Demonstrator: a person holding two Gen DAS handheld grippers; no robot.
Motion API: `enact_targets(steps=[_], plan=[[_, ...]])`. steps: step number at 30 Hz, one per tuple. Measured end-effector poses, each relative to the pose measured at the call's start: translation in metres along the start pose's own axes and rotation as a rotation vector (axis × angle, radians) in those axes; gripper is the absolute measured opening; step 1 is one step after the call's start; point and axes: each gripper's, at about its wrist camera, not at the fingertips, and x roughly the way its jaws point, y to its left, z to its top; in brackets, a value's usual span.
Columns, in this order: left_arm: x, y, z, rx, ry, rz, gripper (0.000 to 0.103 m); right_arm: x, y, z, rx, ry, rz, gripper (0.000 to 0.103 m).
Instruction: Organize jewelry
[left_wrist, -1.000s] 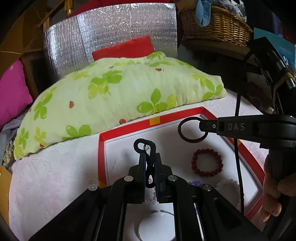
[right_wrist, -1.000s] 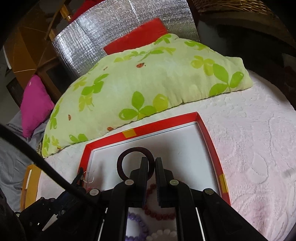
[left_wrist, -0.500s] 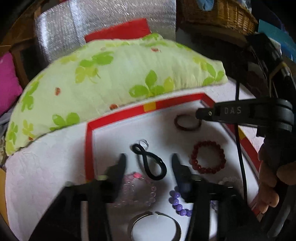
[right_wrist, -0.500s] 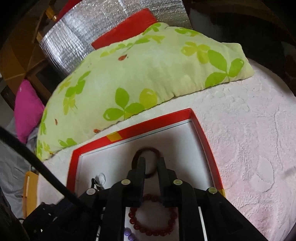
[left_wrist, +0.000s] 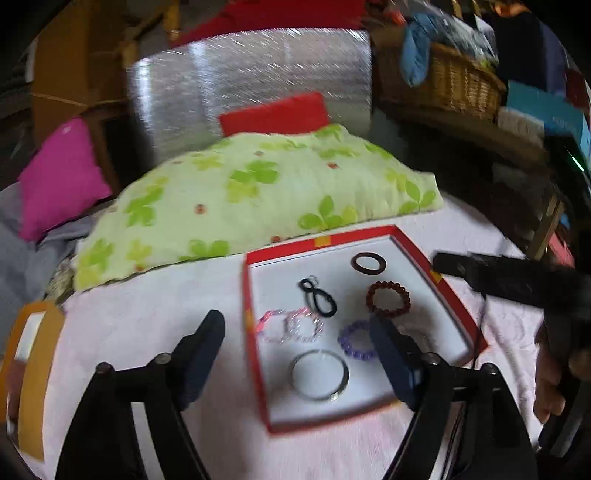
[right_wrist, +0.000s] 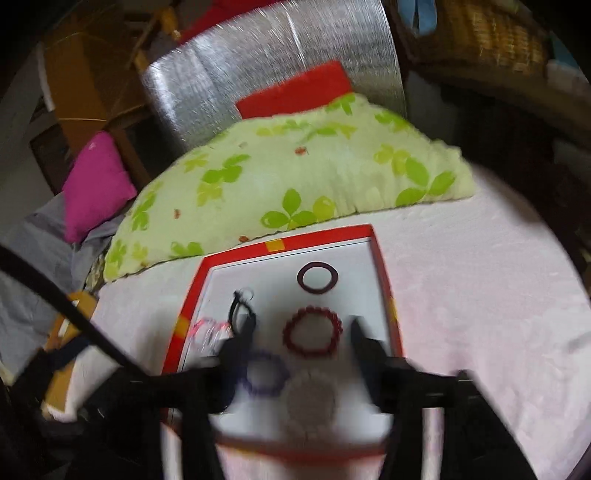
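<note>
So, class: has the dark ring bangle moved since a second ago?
Yes. Then it was gripped above the red tray; now the dark ring bangle lies in the tray's far right corner, clear of the right hand-held gripper, whose jaws are opening.

I am working in a lived-in bedroom: a white quilted bed (left_wrist: 155, 325), a leaf-print pillow (left_wrist: 258, 199) far, a wicker basket (left_wrist: 458, 85) far right.

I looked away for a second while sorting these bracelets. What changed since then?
Both tongs let go and drew back. The left tongs dropped the black hair tie into the red tray; the right tongs released the dark ring bangle at the tray's far end. Both are opening, nothing between them. The red bead bracelet, purple bracelet and tray stayed put.
</note>
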Motion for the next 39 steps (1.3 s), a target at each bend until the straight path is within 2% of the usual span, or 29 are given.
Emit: enact_targets(steps=[7, 11, 14, 17, 19, 26, 39], plan=[[-0.08, 0.013, -0.022, -0.061, -0.015, 0.109, 0.085, -0.11, 0.037, -0.061, -0.169, -0.099, -0.038, 0.067], [-0.127, 0.015, -0.035, -0.074, -0.043, 0.168, 0.085, -0.159, 0.053, -0.084, -0.193, -0.103, -0.031, 0.067], [-0.154, 0.019, -0.044, -0.099, -0.052, 0.187, 0.085, -0.186, 0.065, -0.096, -0.21, -0.095, -0.056, 0.067], [-0.175, 0.021, -0.05, -0.105, -0.07, 0.221, 0.086, -0.212, 0.072, -0.107, -0.199, -0.1, -0.047, 0.067], [-0.187, 0.02, -0.053, -0.101, -0.081, 0.249, 0.086, -0.222, 0.075, -0.111, -0.186, -0.096, -0.041, 0.067], [-0.211, 0.012, -0.063, -0.073, -0.096, 0.267, 0.086, -0.23, 0.083, -0.123, -0.181, -0.07, -0.063, 0.067], [-0.224, 0.007, -0.07, -0.054, -0.101, 0.279, 0.086, -0.23, 0.09, -0.129, -0.187, -0.072, -0.074, 0.067]])
